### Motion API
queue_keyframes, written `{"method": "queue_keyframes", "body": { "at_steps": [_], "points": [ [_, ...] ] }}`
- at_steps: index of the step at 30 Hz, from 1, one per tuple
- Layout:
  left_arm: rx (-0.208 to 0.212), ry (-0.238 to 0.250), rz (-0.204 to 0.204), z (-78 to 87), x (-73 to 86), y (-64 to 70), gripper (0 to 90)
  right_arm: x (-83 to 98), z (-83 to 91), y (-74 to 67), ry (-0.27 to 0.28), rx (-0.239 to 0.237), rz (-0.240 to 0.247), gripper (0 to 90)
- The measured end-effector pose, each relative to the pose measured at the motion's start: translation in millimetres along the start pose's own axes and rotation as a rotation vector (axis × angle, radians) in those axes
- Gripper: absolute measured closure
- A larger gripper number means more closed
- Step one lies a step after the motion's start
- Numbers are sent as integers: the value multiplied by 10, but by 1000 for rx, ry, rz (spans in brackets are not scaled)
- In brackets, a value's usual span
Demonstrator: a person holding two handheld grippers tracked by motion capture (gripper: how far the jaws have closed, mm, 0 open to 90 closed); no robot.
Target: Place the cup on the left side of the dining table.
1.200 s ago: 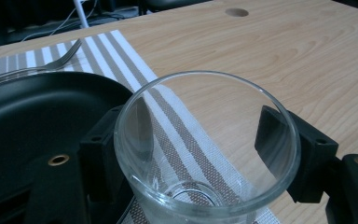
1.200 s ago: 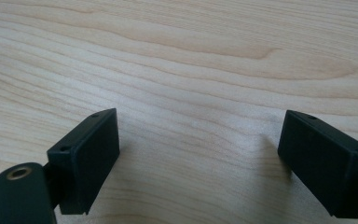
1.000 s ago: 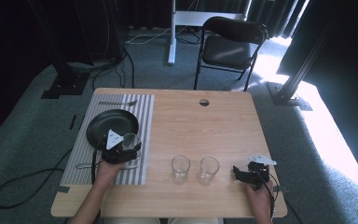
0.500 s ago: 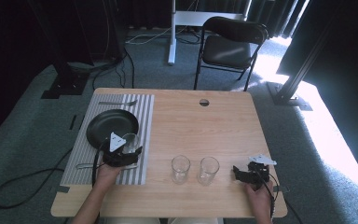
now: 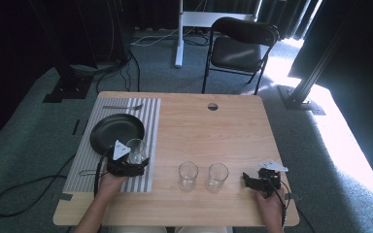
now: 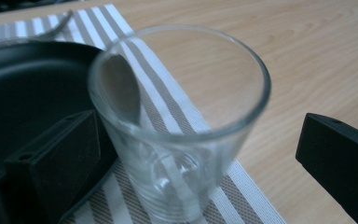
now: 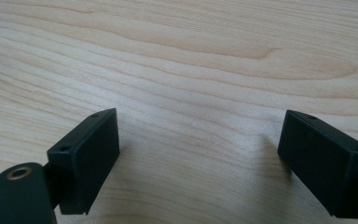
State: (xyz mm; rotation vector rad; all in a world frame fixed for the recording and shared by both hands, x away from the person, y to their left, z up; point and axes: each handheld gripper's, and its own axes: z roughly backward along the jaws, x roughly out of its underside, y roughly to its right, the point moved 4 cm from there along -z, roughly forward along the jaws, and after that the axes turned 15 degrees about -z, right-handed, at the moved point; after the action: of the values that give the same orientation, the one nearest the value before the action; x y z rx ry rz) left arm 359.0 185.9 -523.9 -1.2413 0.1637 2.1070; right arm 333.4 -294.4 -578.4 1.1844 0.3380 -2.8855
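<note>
Bare wooden table (image 5: 209, 131) lies open ahead of the right gripper (image 5: 253, 181), while two glasses (image 5: 202, 175) stand between it and the left gripper (image 5: 135, 167), whose spread jaws flank a third glass (image 6: 177, 121) beside the black pan (image 5: 115, 131).

Daylight from the right, dark surround — soft close-ups.

In the high view, strong sun enters at about 3 o'clock and burns out the carpet (image 5: 340, 141) there, while the room from 9 to 12 o'clock sinks into near black; the wooden table (image 5: 209, 131) is evenly and moderately lit, and the whole picture is slightly soft. In the left gripper view the glass (image 6: 177, 121) is blurred at its near rim, with pale glints on the wall, and the black pan (image 6: 23, 93) reads as a flat dark mass. In the right gripper view the wood grain is sharp at 12 o'clock — the black jaws cast faint soft shadows toward the middle.
</note>
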Motion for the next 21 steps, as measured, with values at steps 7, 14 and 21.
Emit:
{"method": "queue_keyframes", "body": {
  "at_steps": [7, 14, 21],
  "points": [
    [-32, -34, 20, 39, 56, -18, 2, 0, 0, 0, 0, 0, 0, 120],
    [-47, -52, 34, 116, 161, -17, 2, 0, 0, 0, 0, 0, -1, 120],
    [-59, -63, 49, 190, 246, -28, 2, 0, 1, 0, -1, 0, 0, 120]
  ]
}}
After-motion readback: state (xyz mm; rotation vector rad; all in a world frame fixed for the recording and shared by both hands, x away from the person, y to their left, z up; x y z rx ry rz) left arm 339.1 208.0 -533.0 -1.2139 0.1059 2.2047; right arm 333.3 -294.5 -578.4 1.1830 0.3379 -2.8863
